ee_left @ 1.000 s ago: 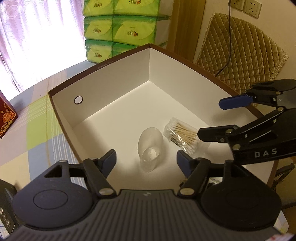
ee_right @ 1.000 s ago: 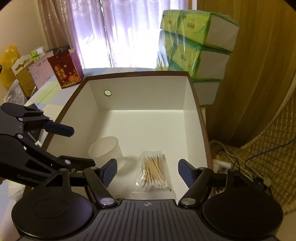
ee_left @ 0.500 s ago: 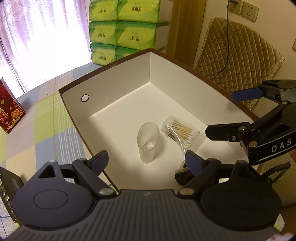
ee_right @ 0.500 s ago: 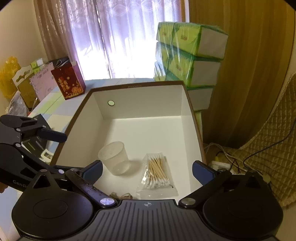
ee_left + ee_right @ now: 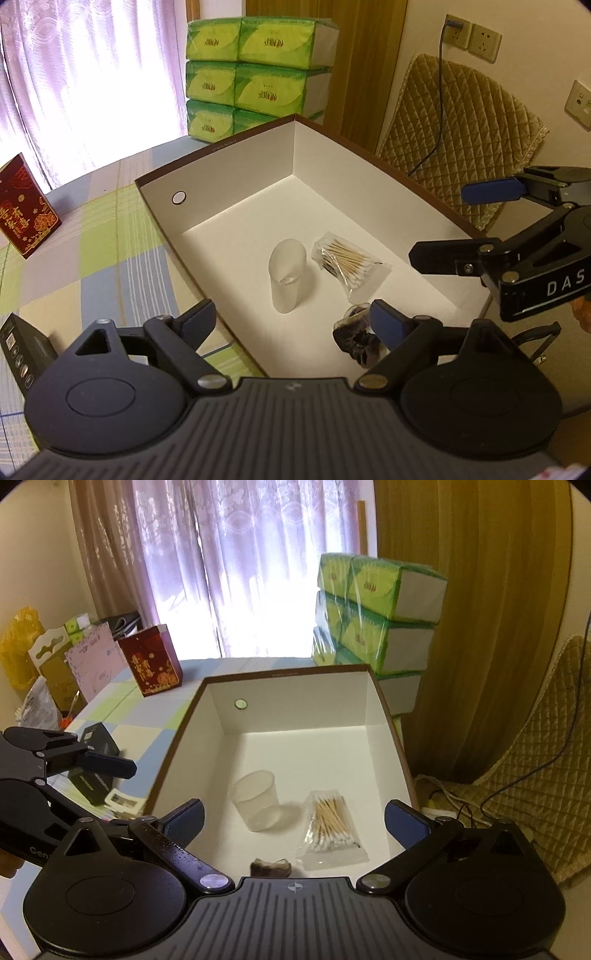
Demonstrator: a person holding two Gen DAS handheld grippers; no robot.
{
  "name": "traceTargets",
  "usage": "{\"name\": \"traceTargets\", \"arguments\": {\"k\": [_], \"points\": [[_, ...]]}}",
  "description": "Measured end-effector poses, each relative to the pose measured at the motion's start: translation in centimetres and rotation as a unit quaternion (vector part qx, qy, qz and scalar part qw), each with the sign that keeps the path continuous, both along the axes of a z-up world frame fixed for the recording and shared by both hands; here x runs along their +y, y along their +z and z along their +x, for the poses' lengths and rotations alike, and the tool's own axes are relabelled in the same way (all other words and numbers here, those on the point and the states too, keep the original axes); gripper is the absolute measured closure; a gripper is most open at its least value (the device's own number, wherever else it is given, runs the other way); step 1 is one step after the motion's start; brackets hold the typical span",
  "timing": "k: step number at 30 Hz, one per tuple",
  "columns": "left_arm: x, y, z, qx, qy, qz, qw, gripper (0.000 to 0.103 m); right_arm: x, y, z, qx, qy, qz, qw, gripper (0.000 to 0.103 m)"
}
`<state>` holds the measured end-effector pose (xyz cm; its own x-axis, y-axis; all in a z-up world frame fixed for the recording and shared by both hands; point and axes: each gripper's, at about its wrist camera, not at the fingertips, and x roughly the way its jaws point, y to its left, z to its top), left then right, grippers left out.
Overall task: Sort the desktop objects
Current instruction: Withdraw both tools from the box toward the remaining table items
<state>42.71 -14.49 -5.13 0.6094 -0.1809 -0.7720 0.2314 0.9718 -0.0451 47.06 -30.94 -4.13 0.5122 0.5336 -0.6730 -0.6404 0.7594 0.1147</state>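
Seemingly between picks, the left wrist view looks down into the open brown-rimmed box (image 5: 236,142), which sits on the checked tabletop (image 5: 92,243) as the collecting place for the sorted things. Three items lie on its white floor: a translucent plastic cup (image 5: 288,275) standing upright, a bag of cotton swabs (image 5: 349,264) just beside it, and a dark scrunchie (image 5: 356,338) near the front wall, partly behind one finger. The left claw (image 5: 291,319) hangs above the box's near edge with its fingers spread wide and nothing between them. One finger sits over the tabletop and the other over the box, so it is not lined up on any item. The right claw (image 5: 458,225) shows at the side above the far rim, also parted and empty.

From the right wrist view the same box (image 5: 288,674) fills the middle, with the cup (image 5: 256,799), swabs (image 5: 330,825) and scrunchie (image 5: 271,867) grouped at the near end, probably because each was dropped from this side. The right claw (image 5: 293,821) is wide open, holding nothing. To the left, outside the box, a black box (image 5: 94,768) and a small white item (image 5: 123,801) lie on the tabletop near the left claw (image 5: 110,766), likely the next things to sort. A red gift box (image 5: 151,662) and stacked tissue packs (image 5: 376,609) stand further back.
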Motion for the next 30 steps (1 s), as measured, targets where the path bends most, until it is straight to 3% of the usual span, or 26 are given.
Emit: {"name": "traceTargets", "arguments": {"k": [17,30], "points": [[2.7,3.9,-9.1,-0.038,-0.016,-0.017,0.999,0.015,-0.1,2.6,-10.3,-0.024,-0.02,0.018,0.999,0.002],[6.2,3.5,-15.3,-0.032,-0.008,-0.011,0.9994,0.015,1.4,1.5,-15.7,0.001,-0.057,0.025,0.998,0.002]]}}
